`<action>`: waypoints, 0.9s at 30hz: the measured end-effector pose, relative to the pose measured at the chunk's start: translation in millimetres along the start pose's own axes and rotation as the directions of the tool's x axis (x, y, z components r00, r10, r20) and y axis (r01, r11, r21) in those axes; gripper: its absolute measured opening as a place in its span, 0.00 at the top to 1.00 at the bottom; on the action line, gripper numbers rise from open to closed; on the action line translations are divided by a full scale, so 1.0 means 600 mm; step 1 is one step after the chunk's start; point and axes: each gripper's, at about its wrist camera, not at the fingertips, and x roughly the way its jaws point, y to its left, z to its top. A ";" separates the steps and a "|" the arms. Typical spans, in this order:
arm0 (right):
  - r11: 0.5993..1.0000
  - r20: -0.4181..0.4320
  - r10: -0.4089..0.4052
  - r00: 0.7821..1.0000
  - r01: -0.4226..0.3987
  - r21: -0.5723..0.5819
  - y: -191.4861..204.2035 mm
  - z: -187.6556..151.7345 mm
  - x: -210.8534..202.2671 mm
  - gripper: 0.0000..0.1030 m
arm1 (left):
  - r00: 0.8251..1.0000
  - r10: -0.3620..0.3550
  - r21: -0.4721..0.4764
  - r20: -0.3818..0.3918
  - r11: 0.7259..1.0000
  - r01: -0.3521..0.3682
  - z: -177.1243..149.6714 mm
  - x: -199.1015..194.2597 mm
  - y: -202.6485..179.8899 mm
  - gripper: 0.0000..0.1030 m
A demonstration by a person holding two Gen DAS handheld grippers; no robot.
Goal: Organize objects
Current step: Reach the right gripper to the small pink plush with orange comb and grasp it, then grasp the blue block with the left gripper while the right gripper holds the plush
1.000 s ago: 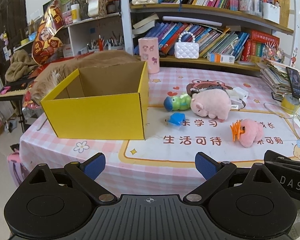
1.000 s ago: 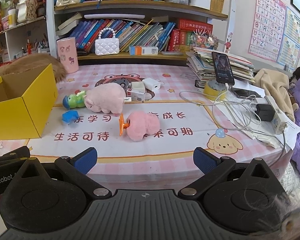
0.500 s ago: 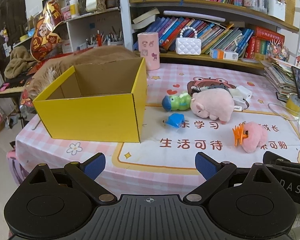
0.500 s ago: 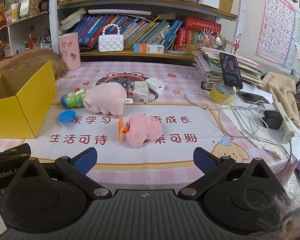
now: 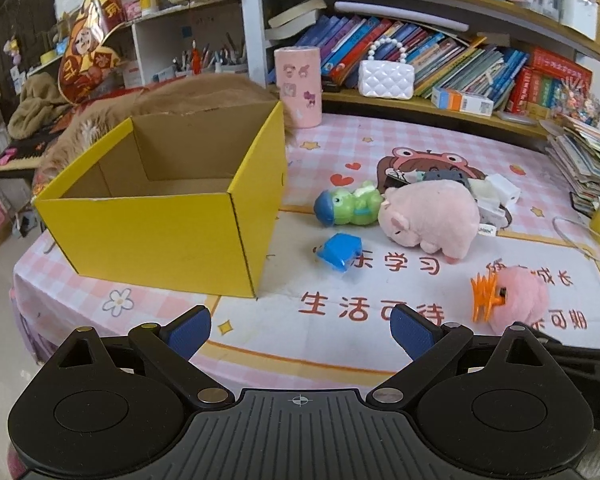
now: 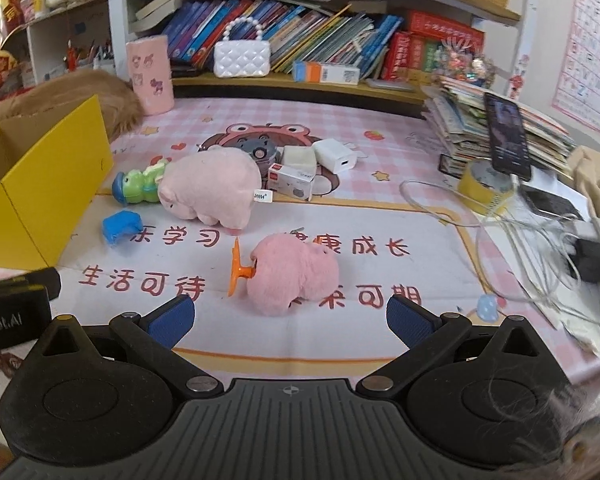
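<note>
Grippers closer to table [image 5: 260, 336], jaws unchanged

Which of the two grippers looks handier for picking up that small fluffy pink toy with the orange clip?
Probably the right gripper: the small pink toy lies straight ahead between its open fingers. For the left gripper it sits off to the side.

At left, the yellow box [image 5: 156, 236] is matt cardboard, raw brown inside. The two pink pigs [image 6: 212, 190] [image 6: 294, 276] at centre look like fuzzy plush cloth. The green toy [image 5: 350, 203], blue toy [image 5: 339, 252] and orange clip [image 6: 236, 268] are glossy plastic. The tablecloth [image 6: 380, 216] looks smooth and printed.
</note>
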 end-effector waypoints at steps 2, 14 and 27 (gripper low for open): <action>1.000 -0.012 0.020 1.000 -0.020 -0.008 -0.008 0.006 0.017 0.00 | 1.000 0.013 -0.015 -0.012 1.000 -0.013 0.004 0.008 -0.004 0.05; 0.962 -0.089 0.093 0.992 -0.113 -0.247 -0.010 0.030 0.110 0.00 | 0.996 0.075 -0.096 -0.044 0.992 -0.078 0.034 0.044 -0.029 0.05; 0.912 -0.126 0.187 0.974 -0.220 -0.346 -0.031 0.047 0.155 0.32 | 0.999 0.046 -0.116 -0.021 0.992 -0.048 0.060 0.063 -0.077 0.09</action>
